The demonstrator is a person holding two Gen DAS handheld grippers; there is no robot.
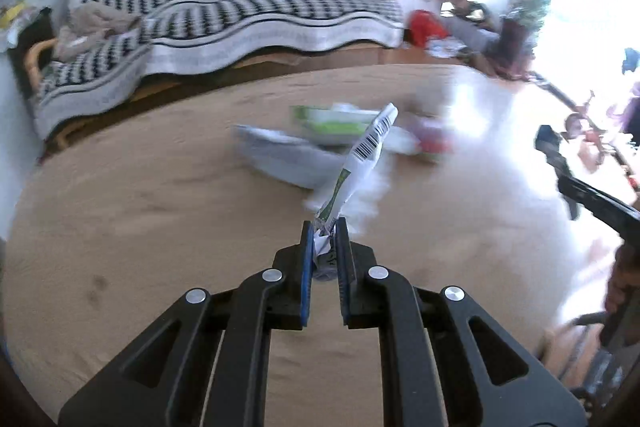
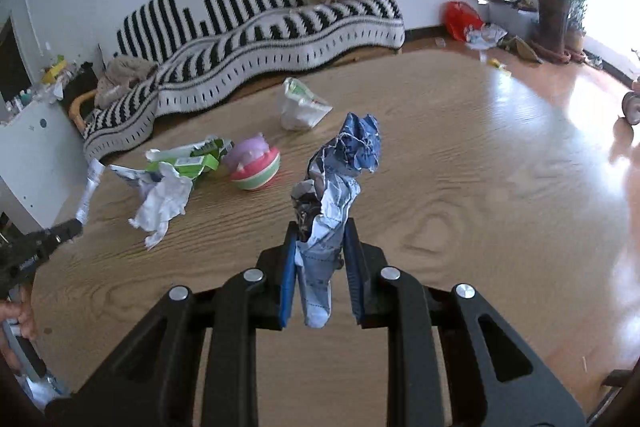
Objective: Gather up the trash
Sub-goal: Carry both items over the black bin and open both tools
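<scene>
My left gripper [image 1: 325,227] is shut on a crumpled white wrapper with a barcode [image 1: 366,155], which sticks up and away from the fingers above the wooden table [image 1: 140,227]. In the right wrist view, my right gripper [image 2: 320,227] is shut on a crumpled blue-and-white paper wad [image 2: 344,167], lifted over the table [image 2: 480,207]. More trash lies on the table: a white crumpled paper [image 2: 164,203], a green-and-white packet [image 2: 192,159], and a white bag [image 2: 300,105]. The left gripper [image 2: 74,227] with its wrapper [image 2: 90,187] shows at that view's left edge.
A pink, green and white round toy [image 2: 256,167] sits among the trash. A sofa with a black-and-white striped cover [image 2: 260,23] stands behind the table. Red bag [image 2: 460,17] and potted plant [image 2: 554,15] stand on the floor at the far right. A hand [image 2: 16,323] grips the left handle.
</scene>
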